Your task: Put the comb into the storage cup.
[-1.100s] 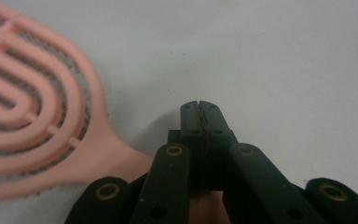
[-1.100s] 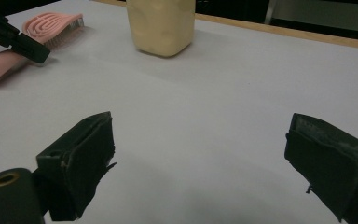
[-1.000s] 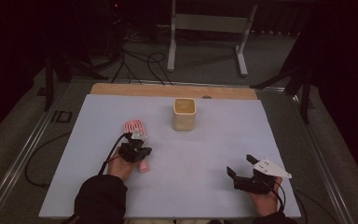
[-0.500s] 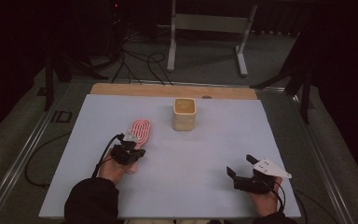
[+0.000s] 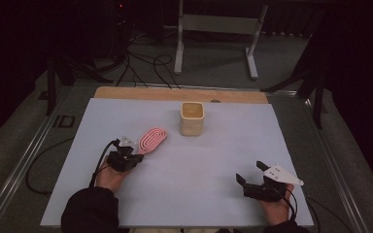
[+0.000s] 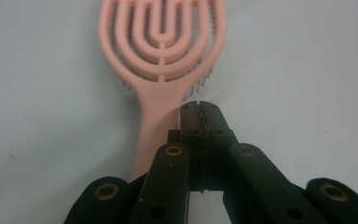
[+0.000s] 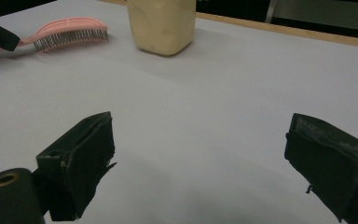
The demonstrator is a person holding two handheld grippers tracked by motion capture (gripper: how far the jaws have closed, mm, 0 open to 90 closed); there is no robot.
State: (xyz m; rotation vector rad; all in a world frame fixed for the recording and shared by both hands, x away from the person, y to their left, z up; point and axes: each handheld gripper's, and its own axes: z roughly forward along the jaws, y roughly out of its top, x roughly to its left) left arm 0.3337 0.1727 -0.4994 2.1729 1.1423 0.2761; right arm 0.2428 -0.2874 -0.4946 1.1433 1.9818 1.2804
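I see the brush lying flat on the tabletop, left of the cup and apart from it. I judge nothing is done yet: the brush is not gripped or lifted, so picking it up remains. My left gripper has its jaws pressed together on nothing, tips just beside the handle. My right gripper rests near the front edge, jaws wide apart and empty.
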